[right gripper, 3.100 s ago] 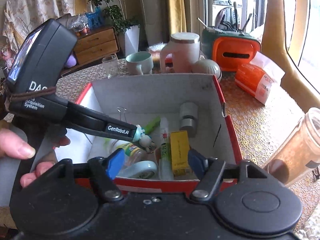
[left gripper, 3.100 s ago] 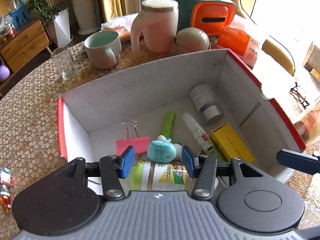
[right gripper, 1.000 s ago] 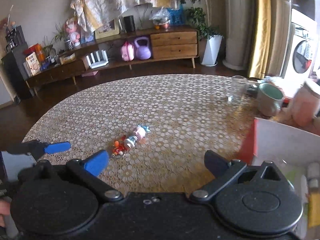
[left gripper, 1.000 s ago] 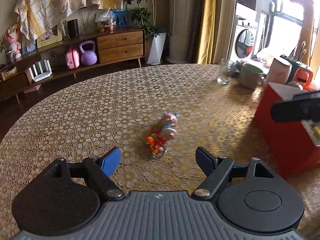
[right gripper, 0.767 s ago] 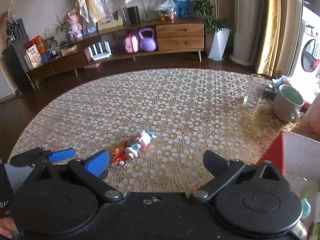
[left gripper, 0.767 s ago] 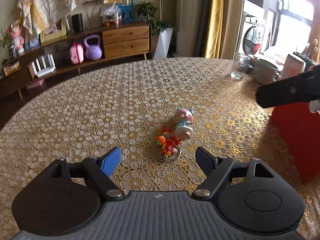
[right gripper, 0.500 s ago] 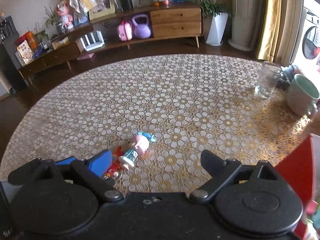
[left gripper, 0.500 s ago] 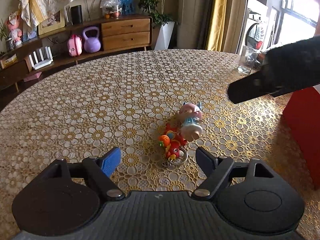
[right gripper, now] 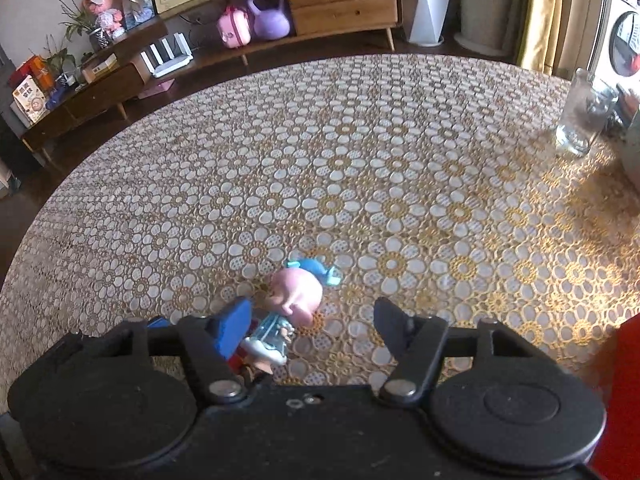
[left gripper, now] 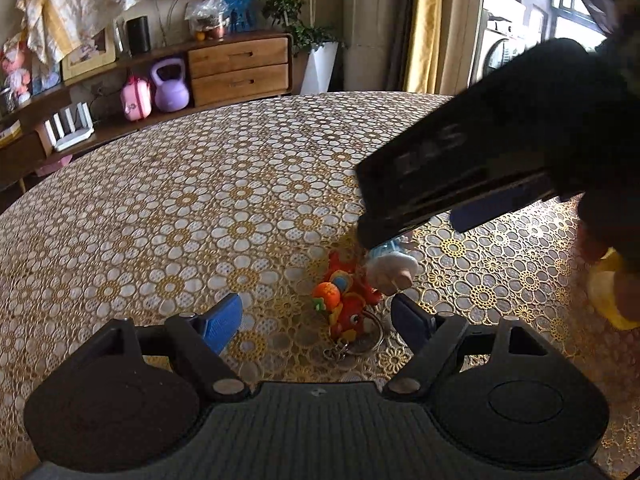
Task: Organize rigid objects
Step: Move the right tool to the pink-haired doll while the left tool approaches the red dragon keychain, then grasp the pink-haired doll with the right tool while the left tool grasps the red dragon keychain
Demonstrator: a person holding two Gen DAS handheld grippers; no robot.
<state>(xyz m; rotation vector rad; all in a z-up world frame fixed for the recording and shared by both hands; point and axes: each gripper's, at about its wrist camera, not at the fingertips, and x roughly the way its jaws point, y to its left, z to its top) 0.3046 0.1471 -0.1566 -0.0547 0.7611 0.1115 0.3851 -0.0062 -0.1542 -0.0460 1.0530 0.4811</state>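
Both tongs open, right closing, over keychain doll

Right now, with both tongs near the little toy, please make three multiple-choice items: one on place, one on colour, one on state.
1. The toy keychain lies on:
A. the floral tablecloth
B. the floor
C. a plate

2. The figure's head is:
A. green
B. pink
C. black

3. The left tongs are:
A. shut on the toy
B. shut on nothing
C. open

Answers:
1 A, the tablecloth shows all around it.
2 B, the right wrist view shows it pink.
3 C, both pads stand apart beside the toy.
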